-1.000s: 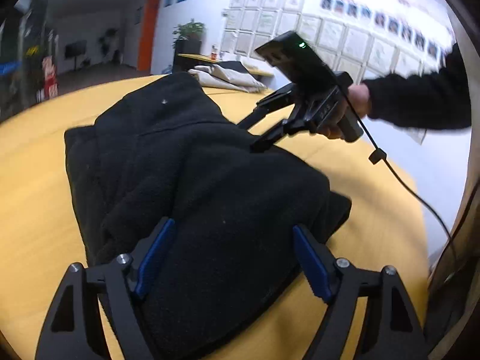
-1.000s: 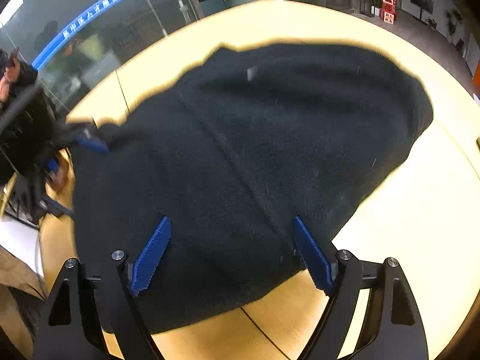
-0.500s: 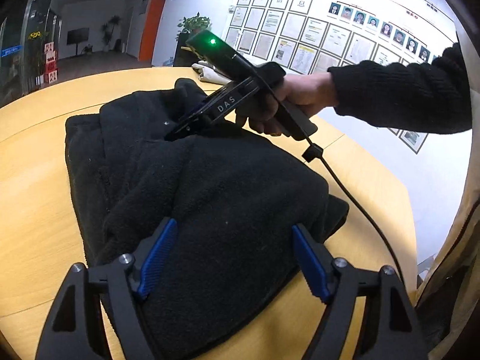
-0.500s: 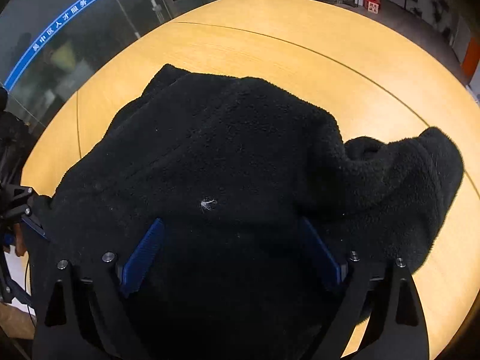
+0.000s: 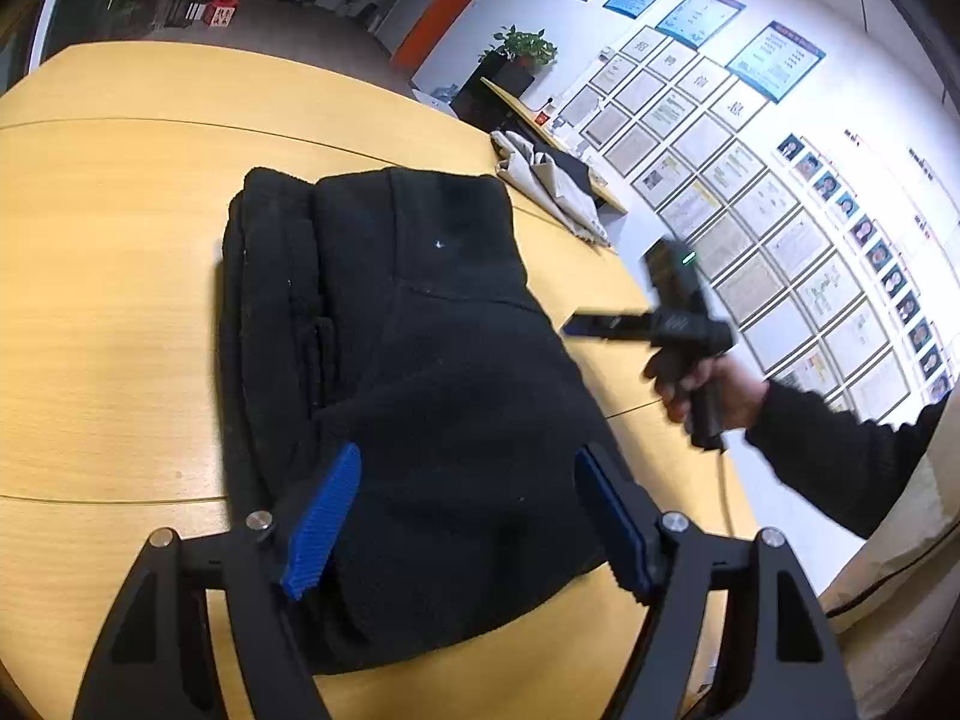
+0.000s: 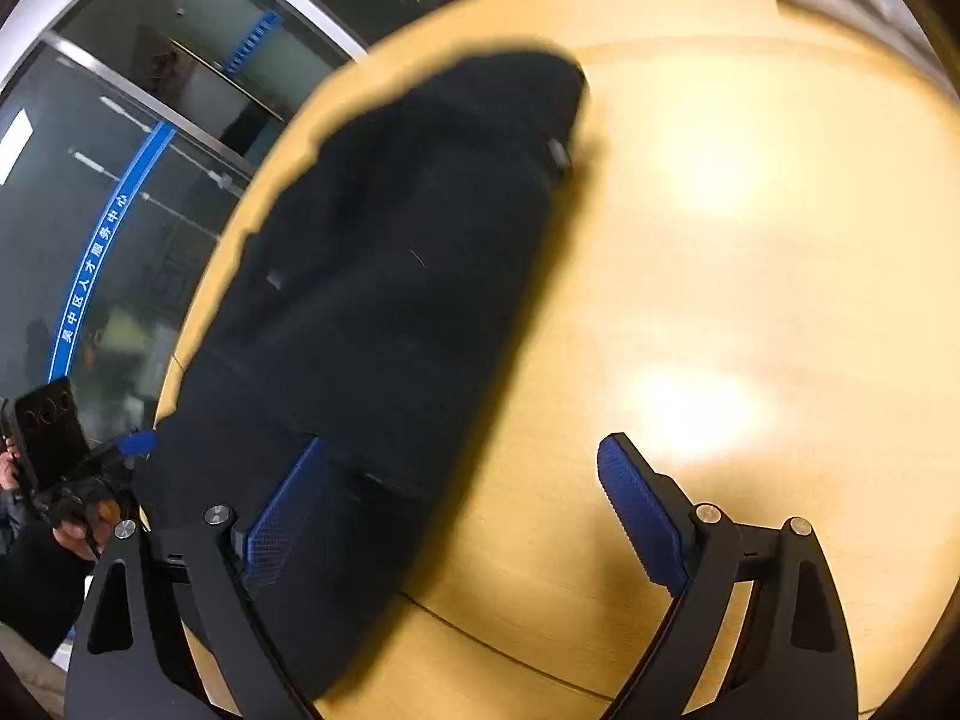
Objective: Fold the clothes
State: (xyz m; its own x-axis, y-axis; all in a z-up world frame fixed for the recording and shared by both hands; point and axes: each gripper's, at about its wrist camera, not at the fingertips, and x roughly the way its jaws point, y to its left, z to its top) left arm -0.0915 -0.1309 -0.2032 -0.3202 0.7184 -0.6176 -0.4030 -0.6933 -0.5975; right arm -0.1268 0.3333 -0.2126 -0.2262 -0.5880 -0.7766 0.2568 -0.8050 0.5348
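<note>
Folded black fleece (image 5: 408,360) nears table (image 5: 108,312) edge; bare wood beside it.

Rounded light-wood tabletop (image 5: 120,312), crossed by thin dark seam lines. Folded black fleece garment (image 5: 414,372) lies flat at the centre of the frame, directly on the wood. Crumpled beige cloth (image 5: 546,180) rests at the far edge, upper centre, apart from the garment.
</note>
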